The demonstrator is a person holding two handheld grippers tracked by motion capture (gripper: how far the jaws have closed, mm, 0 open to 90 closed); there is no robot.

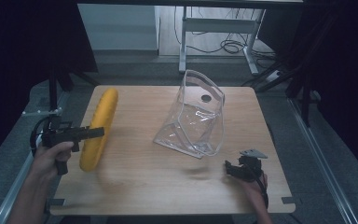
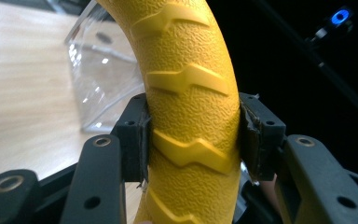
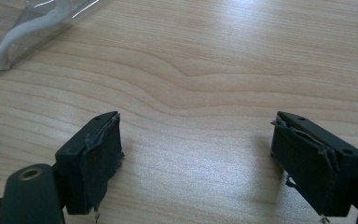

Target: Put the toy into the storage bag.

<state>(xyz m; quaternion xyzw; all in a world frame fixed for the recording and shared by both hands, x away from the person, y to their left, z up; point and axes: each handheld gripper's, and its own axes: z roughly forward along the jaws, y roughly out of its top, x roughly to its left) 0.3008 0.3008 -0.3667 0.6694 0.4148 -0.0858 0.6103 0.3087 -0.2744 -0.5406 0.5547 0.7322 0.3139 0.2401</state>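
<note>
Table [image 1: 168, 186] of pale wood fills the middle of the high view, with dark floor around it. Pouch [image 1: 193, 116], clear plastic, stands right of center, a dark round spot near its top; no writing can be read on it. Yellow ring [image 1: 98, 130], pebbled with raised zigzag ribs, hangs tilted at the left edge, lifted off the wood. Left gripper [image 1: 91, 134] is clamped on the ring, its pads [image 2: 135, 140] pressing both sides. Right gripper [image 3: 198, 163] sits low at lower right, jaws wide apart over bare wood.
</note>
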